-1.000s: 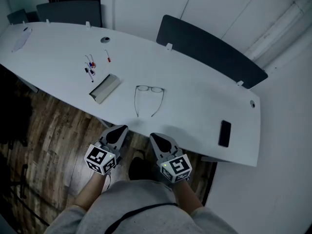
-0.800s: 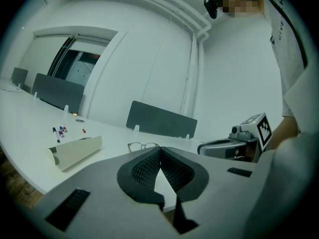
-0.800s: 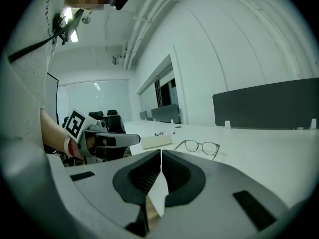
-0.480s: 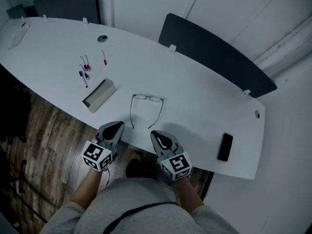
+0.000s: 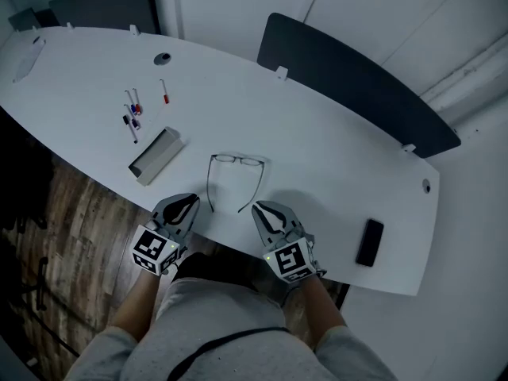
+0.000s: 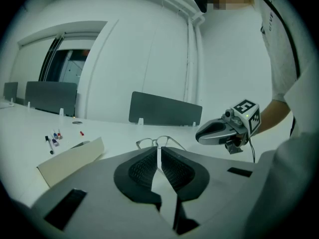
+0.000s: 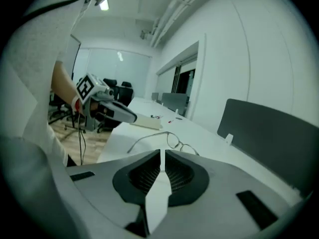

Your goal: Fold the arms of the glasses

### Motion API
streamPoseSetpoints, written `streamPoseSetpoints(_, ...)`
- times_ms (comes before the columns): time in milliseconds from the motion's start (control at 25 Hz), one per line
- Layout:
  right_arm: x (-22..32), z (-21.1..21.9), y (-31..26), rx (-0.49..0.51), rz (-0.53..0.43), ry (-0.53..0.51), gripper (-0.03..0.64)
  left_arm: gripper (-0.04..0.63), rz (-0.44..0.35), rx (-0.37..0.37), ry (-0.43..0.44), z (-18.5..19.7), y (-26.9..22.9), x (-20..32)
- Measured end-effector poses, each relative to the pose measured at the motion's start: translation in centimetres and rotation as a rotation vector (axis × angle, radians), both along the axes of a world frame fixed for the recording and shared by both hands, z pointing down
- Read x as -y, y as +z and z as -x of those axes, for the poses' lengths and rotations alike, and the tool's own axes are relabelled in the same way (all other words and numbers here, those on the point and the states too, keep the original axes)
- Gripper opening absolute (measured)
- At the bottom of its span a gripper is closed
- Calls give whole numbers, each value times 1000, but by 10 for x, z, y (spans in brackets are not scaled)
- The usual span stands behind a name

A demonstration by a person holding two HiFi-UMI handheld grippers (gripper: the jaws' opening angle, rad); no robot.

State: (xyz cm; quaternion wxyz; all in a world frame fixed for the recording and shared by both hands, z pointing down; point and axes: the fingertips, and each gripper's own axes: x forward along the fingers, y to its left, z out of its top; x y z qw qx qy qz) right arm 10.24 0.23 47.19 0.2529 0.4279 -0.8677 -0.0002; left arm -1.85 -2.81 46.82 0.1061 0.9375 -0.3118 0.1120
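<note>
1. The glasses (image 5: 236, 160) are lying on the white table (image 5: 317, 125) near the front edge. Both arms are wide open and point back at the person, with the lenses on the far side.
2. The left gripper (image 5: 187, 202) sits at the table edge, just beside the tip of the left-hand arm. Its jaws are squeezed together with nothing in them.
3. Same deal for the right gripper (image 5: 267, 211): just beside the other arm's tip, jaws together, empty.
4. Both grippers point toward the glasses, which sit between them and a bit further in.
5. Other stuff: a box (image 5: 155, 155) is left of the glasses, some pens (image 5: 132, 117) lie beyond it, and a dark phone (image 5: 369, 242) is well off to the right by the edge.
</note>
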Motion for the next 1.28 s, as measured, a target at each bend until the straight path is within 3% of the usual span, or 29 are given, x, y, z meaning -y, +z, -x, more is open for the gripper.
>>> streamPoseSetpoints(160, 9, -16, 17, -283, -55, -66, 21, 18, -40, 99, 8, 10, 12, 7)
streamPoseSetpoints(240, 12, -22, 28, -395, -64, -87, 23, 75, -58, 152, 16, 13, 17, 13)
streamPoseSetpoints(360, 14, -26, 42, -505, -63, -117, 96, 118, -91, 238, 46, 13, 26, 18)
streamPoseSetpoints(600, 34, -32, 55, -719, -149, -137, 142, 133, -227, 461, 179, 3, 43, 32)
streamPoseSetpoints(720, 47, -36, 62, -810, -177, -147, 162, 140, -279, 537, 206, 0, 50, 42)
streamPoseSetpoints(1080, 70, -30, 67, -883, -234, -165, 173, 140, -284, 565, 229, -3, 59, 61)
streamPoseSetpoints(1280, 77, -30, 66, -983, -316, -172, 173, 140, -287, 569, 257, -7, 62, 63)
